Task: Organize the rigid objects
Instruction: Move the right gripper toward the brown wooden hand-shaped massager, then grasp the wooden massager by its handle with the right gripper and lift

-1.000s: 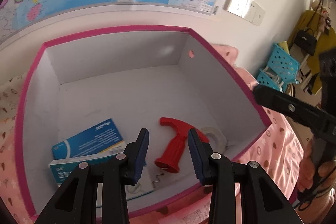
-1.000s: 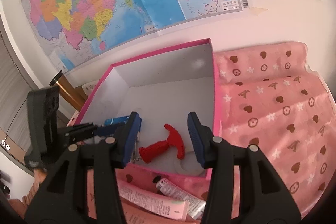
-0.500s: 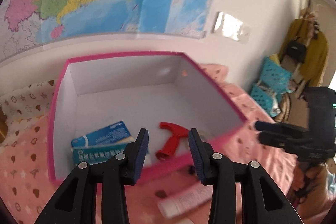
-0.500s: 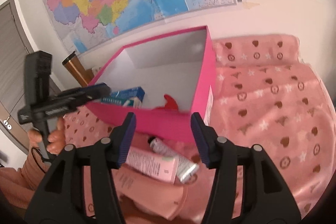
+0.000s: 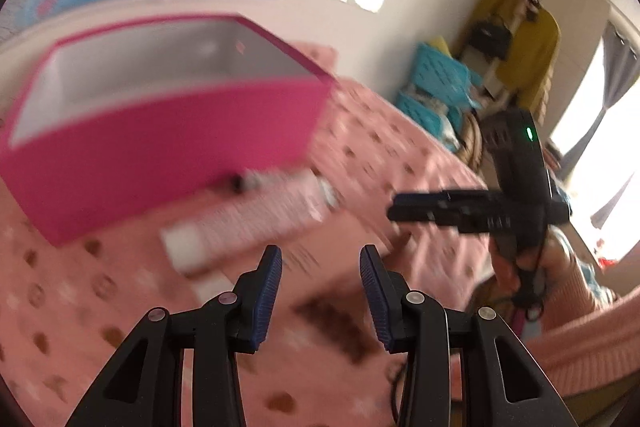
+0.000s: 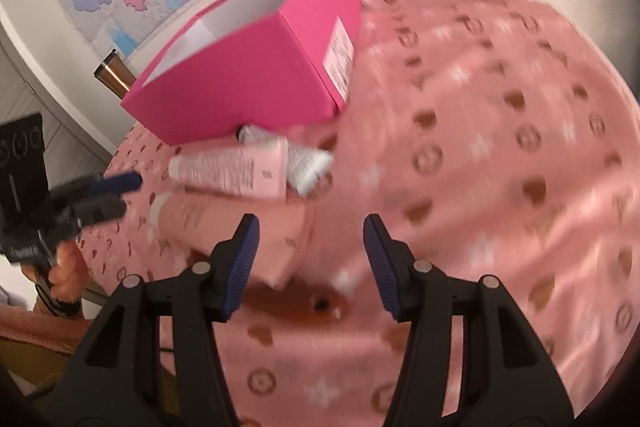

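both grippers, left gripper (image 5: 320,275) and right gripper (image 6: 311,247), gape empty. only the right view shows the box label (left blurs); pink box (image 6: 248,75) and tubes (image 6: 236,171) now sit beyond the jaws, which have pulled back.

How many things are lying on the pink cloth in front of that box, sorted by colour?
Pink tubes: 2, the pale pink tube and the salmon-pink tube nearer the camera.
White-and-grey tubes: 1, the white tube against the magenta box.
Total: 3 tubes outside the box. The inside of the box cannot be seen from here.
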